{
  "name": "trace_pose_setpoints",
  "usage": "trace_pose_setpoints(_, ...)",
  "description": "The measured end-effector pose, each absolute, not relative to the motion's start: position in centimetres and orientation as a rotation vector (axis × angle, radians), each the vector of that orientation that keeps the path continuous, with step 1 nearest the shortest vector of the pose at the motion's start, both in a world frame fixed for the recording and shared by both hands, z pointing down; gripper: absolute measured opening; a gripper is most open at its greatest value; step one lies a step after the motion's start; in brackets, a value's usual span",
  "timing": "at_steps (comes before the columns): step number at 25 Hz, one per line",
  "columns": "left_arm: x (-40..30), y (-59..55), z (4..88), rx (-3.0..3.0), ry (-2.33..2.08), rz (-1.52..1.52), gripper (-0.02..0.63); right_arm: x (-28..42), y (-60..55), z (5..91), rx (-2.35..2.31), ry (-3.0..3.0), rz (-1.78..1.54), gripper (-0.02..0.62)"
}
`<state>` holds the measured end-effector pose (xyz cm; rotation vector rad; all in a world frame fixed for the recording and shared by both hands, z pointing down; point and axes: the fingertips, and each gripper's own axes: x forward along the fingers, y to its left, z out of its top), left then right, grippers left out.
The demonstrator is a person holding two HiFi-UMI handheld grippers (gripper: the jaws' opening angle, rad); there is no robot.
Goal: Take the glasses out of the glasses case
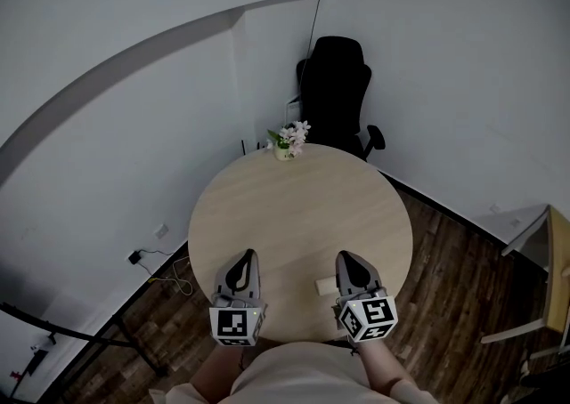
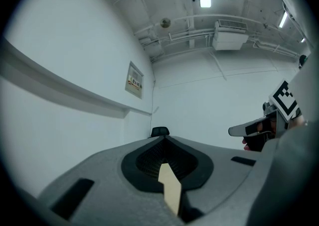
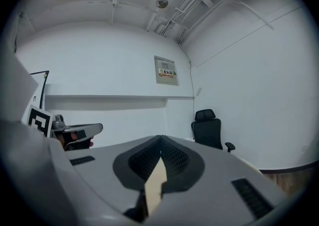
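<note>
A small pale oblong thing, which may be the glasses case, lies on the round wooden table near its front edge. It sits just left of my right gripper. No glasses show in any view. Both grippers hover level over the front of the table and point away from me. My left gripper has its jaws together with nothing in them. The right gripper's jaws also meet at the tip, empty. In the left gripper view the jaws are closed; the right gripper view shows the same.
A small pot of flowers stands at the table's far edge. A black office chair is behind it against the white wall. Cables lie on the wooden floor at the left. Pale furniture stands at the right.
</note>
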<state>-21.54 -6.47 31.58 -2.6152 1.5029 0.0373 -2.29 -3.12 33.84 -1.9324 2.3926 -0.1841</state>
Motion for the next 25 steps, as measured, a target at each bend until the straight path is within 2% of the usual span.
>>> trace_pose_setpoints(25,-5.7,-6.4,35.3,-2.877,1.118,-0.058,0.009,11.8,0.4,38.6,-2.210,2.195,-0.405,0.014)
